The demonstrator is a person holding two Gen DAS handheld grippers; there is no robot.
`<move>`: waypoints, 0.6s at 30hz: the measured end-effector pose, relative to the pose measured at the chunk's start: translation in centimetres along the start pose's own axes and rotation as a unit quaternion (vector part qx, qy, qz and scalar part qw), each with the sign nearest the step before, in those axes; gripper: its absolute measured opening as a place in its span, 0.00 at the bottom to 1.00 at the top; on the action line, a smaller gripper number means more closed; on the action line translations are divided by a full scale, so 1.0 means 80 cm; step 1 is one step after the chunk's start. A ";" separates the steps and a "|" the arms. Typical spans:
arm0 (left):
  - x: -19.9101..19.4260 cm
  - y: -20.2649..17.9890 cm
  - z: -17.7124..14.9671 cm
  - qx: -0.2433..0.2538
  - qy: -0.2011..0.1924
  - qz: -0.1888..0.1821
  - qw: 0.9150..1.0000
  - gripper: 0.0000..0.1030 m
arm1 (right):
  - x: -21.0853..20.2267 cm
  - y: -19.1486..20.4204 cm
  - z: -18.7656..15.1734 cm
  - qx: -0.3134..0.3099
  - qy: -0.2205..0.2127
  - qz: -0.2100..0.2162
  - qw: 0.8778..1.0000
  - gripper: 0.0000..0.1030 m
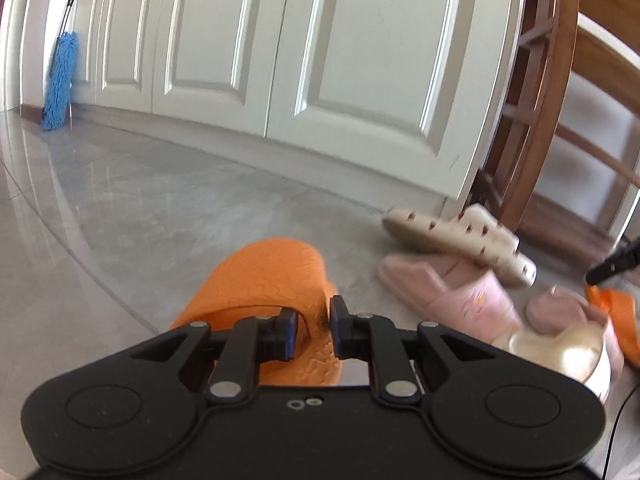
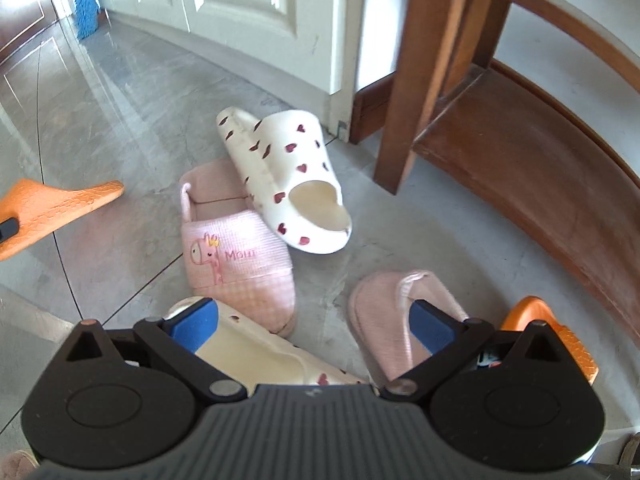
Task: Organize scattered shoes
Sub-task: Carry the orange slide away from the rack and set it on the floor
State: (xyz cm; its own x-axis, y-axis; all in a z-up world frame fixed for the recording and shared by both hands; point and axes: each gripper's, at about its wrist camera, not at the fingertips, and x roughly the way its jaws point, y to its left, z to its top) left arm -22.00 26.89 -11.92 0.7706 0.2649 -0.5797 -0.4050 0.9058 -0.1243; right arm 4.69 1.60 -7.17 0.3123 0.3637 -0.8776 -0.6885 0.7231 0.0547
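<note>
My left gripper [image 1: 314, 330] is shut on the edge of an orange slipper [image 1: 264, 280], which hangs tilted off the floor at the left in the right wrist view [image 2: 52, 208]. My right gripper [image 2: 312, 326] stands wide open over a white heart-print slipper [image 2: 260, 356], its blue pads [image 2: 192, 328] clear of it. On the grey floor lie another white heart-print slipper [image 2: 288, 176], resting on the heel of a pink slipper with a cartoon [image 2: 236, 260], a second pink slipper [image 2: 380, 308] and a second orange slipper [image 2: 560, 336].
A brown wooden rack [image 2: 520, 168] with a low shelf stands at the right. White panelled doors [image 1: 320, 60] run along the back. A blue mop [image 1: 60, 80] leans at the far left. Open floor tiles [image 1: 120, 220] stretch to the left.
</note>
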 end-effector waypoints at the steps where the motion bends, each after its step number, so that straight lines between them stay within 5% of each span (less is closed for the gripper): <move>1: -0.002 0.005 -0.005 0.004 0.005 0.004 1.000 0.17 | 0.004 0.003 0.000 -0.001 0.004 -0.001 1.000 1.00; 7: -0.002 0.034 -0.041 0.001 0.043 0.020 0.999 0.19 | 0.022 0.019 0.001 -0.012 0.022 -0.003 1.000 1.00; 18: 0.001 0.041 -0.074 -0.010 0.043 0.036 0.998 0.24 | 0.039 0.018 -0.007 -0.007 0.051 -0.008 0.999 1.00</move>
State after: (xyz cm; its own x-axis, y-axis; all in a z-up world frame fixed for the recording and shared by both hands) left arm -26.23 27.95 -17.14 0.6943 0.2989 -0.6547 -0.4676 0.8788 -0.0947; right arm 4.29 3.44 -10.12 0.2555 0.2909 -0.9220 -0.6930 0.7201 0.0351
